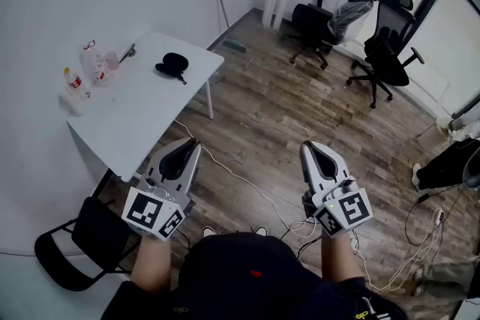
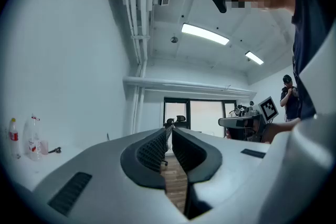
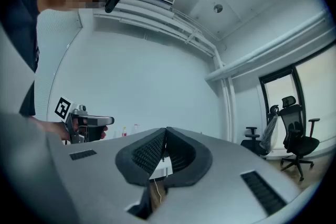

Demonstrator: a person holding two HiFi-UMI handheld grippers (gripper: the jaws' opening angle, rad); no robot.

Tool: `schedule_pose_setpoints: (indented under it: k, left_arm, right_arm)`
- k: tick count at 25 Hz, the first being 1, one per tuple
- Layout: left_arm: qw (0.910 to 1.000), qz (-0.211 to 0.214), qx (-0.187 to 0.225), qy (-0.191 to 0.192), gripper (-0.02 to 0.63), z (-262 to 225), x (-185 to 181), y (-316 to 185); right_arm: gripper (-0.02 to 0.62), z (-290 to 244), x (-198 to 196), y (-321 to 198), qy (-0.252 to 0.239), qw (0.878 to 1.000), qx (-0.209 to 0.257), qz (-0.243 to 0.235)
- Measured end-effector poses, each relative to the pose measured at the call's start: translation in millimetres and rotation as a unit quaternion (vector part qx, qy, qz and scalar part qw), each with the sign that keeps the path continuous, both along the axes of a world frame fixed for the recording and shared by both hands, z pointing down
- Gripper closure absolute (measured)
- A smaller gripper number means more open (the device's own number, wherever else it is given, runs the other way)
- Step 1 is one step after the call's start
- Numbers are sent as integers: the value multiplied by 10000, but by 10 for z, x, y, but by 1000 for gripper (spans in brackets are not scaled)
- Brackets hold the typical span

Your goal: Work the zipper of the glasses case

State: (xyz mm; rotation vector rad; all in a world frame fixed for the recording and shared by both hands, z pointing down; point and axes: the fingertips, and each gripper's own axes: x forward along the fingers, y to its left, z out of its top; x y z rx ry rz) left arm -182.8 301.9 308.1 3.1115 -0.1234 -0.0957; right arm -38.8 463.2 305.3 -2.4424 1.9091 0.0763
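Novice: Case first. Where does it sit?

Veteran: The black glasses case [image 1: 174, 64] lies on the white counter [image 1: 142, 120], towards its far end. It is well apart from both grippers and clear of the bottles [image 1: 73, 82] along the wall side.

Novice: And the fingers?

Veteran: The left gripper [image 1: 192, 143] has its fingers [image 2: 148, 153] closed, tips meeting with nothing between them. The right gripper [image 1: 307, 147] is the same, pressed together and empty. Both are held level over the wooden floor [image 1: 255, 109], short of the counter.

Novice: How will the case handle?

Veteran: I'd judge it light, with a stiff shell under a fabric skin. On that smooth top it will likely skate if you tug the zipper unbraced. Pinch the body with one gripper near the hinge side, off the zipper track, and take the pull with the other.

Novice: Can you see the pull?

Veteran: A thin dark tail pokes out on the near side. Whether that is the pull or a carry loop is too small to tell. Either way it is a small, slippery target, so catch it squarely at the fingertips.
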Motion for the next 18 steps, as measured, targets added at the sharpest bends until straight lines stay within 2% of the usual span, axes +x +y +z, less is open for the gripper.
schedule_pose_setpoints:
  k: [9, 18]
  left_arm:
    - [10000, 26, -19, -40, 555, 18, 20, 27]
    - [9999, 64, 8, -101, 555, 24, 50, -6]
  right_arm:
    - [575, 3, 14, -12, 8, 10000, -27, -16]
    - [575, -39, 73, -34, -168, 9997, 159, -37]
